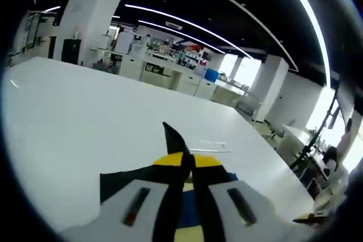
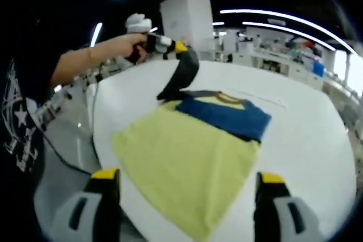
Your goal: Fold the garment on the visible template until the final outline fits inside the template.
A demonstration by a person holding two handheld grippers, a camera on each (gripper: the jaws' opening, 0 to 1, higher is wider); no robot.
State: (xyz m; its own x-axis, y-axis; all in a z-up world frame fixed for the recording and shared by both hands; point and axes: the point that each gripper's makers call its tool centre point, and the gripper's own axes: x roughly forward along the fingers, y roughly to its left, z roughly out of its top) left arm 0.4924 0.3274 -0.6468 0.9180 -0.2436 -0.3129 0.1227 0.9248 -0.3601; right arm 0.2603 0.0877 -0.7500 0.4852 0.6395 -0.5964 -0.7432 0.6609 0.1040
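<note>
At the frame's centre, the left gripper pinches the garment's dark sleeve above the table; the right gripper gapes released at the bottom.

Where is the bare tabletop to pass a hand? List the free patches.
The white table lies bare beyond the yellow and blue garment, out to its far edge. In the left gripper view, open tabletop stretches ahead of the left gripper. It is crowded at the garment's dark sleeve, which the left gripper pinches.
</note>
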